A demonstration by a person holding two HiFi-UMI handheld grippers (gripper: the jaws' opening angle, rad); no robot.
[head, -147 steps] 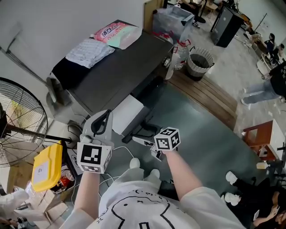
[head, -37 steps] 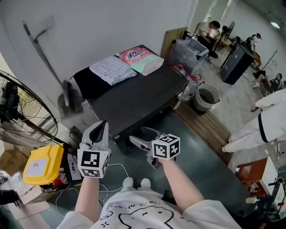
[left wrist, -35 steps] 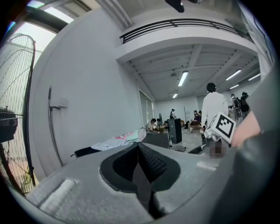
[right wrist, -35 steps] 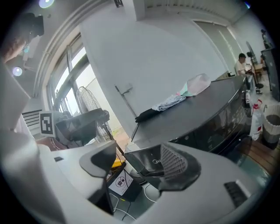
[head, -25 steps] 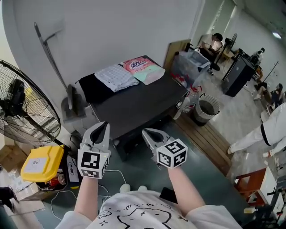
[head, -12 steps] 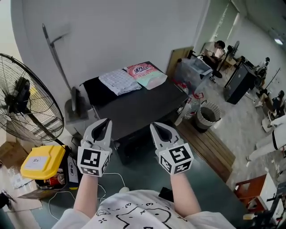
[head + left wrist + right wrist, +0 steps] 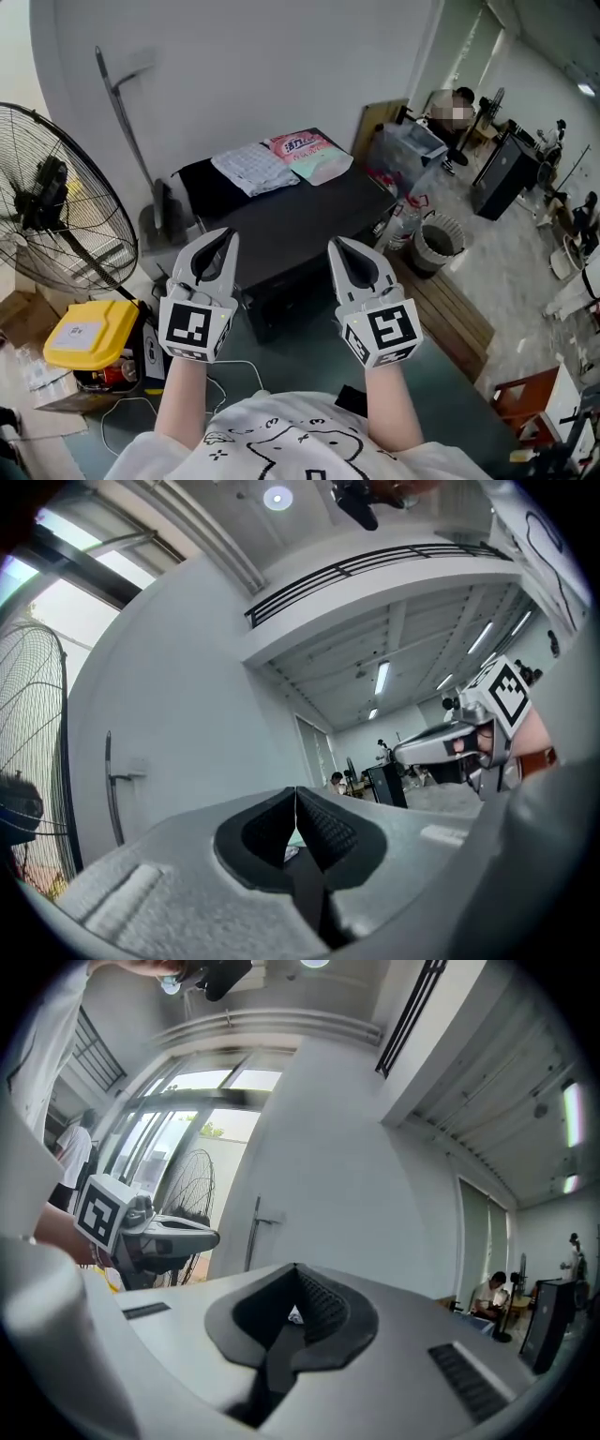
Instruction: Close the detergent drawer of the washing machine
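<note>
Black-topped washing machine (image 7: 291,220) is seen below both tools, long axis left-to-right, front turned toward the person; its detergent drawer cannot be made out. Left tool (image 7: 228,236) and right tool (image 7: 336,245) are clamped together, empty.

Two tongs: the left tongs (image 7: 223,236) and the right tongs (image 7: 339,246). One washing machine (image 7: 291,223), with one folded cloth (image 7: 253,169) and one pink pack (image 7: 309,155) at its far edge. One fan (image 7: 56,216), one yellow box (image 7: 80,333), one bin (image 7: 436,242). One seated person (image 7: 450,108) far off, perhaps more, too small to count.
</note>
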